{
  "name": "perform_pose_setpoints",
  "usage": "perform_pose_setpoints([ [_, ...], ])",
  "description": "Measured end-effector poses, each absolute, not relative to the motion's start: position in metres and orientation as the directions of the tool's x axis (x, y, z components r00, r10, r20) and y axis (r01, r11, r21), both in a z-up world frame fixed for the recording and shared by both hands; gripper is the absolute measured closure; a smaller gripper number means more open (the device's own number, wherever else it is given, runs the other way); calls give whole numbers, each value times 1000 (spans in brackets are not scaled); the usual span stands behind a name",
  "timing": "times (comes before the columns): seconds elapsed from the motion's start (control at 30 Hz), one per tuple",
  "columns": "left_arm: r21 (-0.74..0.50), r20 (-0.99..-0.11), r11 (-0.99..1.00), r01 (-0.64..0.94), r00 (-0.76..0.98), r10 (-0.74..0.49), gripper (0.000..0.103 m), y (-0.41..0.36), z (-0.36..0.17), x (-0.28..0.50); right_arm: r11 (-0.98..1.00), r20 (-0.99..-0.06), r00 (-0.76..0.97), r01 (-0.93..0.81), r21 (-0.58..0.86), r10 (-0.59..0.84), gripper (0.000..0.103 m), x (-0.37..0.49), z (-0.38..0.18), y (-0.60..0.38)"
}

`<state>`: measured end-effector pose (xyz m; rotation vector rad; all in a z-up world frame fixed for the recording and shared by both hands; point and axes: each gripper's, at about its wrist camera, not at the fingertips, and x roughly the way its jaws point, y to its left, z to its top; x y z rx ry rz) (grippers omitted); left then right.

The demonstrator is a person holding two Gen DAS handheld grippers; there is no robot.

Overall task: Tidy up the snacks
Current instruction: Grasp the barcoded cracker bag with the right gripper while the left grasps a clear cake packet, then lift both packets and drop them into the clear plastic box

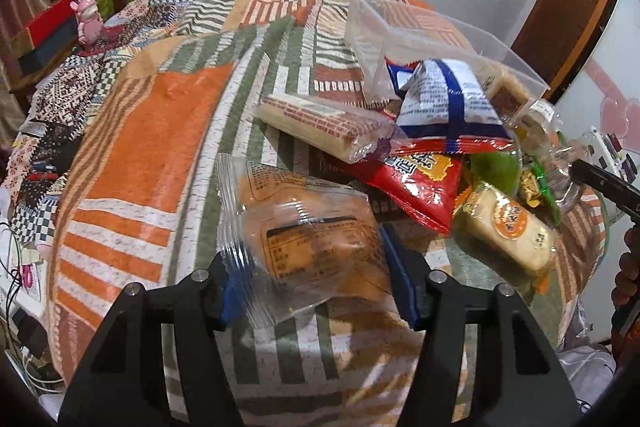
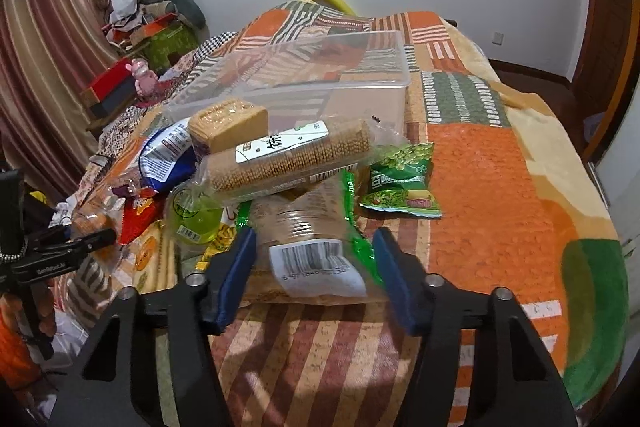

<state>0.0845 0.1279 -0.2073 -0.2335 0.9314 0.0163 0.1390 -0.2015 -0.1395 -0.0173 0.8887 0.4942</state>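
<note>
A heap of wrapped snacks lies on a patterned bedspread before a clear plastic bin [image 1: 404, 27], which also shows in the right wrist view [image 2: 320, 67]. My left gripper [image 1: 316, 267] has its blue pads on both sides of a clear-wrapped orange bun [image 1: 308, 223]; whether they press it I cannot tell. My right gripper [image 2: 316, 267] stands the same way around a green-edged cracker pack with a barcode [image 2: 312, 243]. Behind it lie a long grain bar [image 2: 292, 159], a green pea bag [image 2: 402, 179], and a blue-white bag [image 1: 444, 99].
A red snack bag [image 1: 420, 183] and a wrapped cake [image 1: 508, 227] lie in the heap. Boxes and clothes [image 2: 152, 23] are piled at the far left by a curtain. The bed's right side [image 2: 500, 187] is bare blanket. The other gripper [image 2: 60, 247] shows at left.
</note>
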Motion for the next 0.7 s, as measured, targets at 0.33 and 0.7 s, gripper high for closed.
perform_pose_setpoints([
  [0.33, -165, -747, 980, -113, 663, -49, 43, 121, -168, 68, 890, -728, 551, -417, 183, 408, 62, 130, -131, -212],
  [0.7, -176, -671, 982, -64, 738, -72, 43, 103, -123, 77, 889, -659, 621, -424, 174, 425, 69, 121, -101, -223],
])
